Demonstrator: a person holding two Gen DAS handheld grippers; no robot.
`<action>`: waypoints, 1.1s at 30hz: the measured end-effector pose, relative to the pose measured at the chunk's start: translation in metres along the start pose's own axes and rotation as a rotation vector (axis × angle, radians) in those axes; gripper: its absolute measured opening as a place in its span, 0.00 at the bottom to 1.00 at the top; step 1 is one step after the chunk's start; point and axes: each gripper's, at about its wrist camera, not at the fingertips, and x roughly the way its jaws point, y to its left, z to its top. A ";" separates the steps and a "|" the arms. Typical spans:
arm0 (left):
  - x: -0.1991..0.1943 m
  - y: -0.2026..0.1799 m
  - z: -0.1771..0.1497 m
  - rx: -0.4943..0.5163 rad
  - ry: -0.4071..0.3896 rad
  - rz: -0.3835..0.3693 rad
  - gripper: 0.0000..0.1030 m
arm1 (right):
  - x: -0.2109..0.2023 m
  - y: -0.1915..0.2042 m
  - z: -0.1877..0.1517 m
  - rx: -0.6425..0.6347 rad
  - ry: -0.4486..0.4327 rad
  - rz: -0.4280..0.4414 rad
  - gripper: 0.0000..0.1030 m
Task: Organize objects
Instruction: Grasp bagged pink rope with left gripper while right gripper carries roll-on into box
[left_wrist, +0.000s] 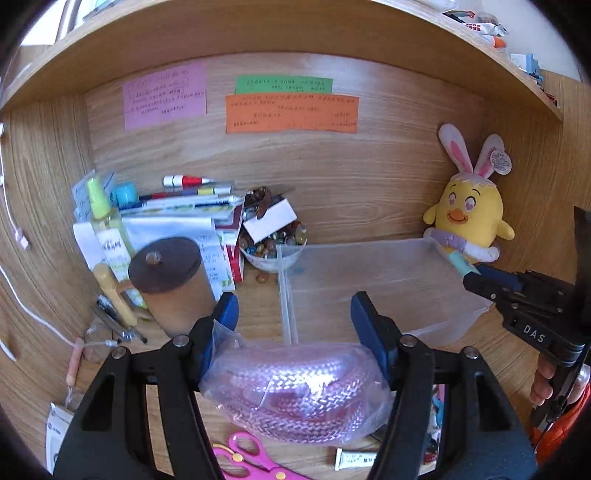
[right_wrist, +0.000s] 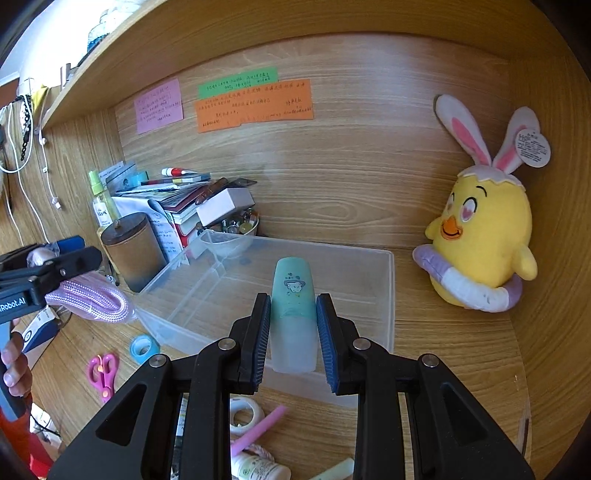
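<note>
A bagged pink rope (left_wrist: 295, 391) is clamped in the left gripper (left_wrist: 293, 317) and a teal tube (right_wrist: 293, 314) in the right gripper (right_wrist: 293, 332) over the clear bin (right_wrist: 384, 280), whose marble bowl (left_wrist: 273, 251) is shown unobstructed only by the left wrist view.

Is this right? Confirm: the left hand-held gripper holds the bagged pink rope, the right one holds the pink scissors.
Not quite. The right-wrist view shows the right hand-held gripper shut on a mint-green tube; the pink scissors lie on the desk. The left hand-held gripper does hold the bagged pink rope.
</note>
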 end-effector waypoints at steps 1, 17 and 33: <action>0.002 -0.001 0.004 0.002 -0.002 -0.004 0.60 | 0.003 0.000 0.002 -0.003 0.007 -0.001 0.22; 0.062 -0.014 0.014 0.025 0.160 -0.095 0.14 | 0.041 -0.009 -0.001 -0.023 0.113 0.007 0.22; 0.046 -0.020 -0.064 0.071 0.327 -0.062 0.94 | 0.090 -0.017 -0.007 -0.061 0.249 -0.044 0.22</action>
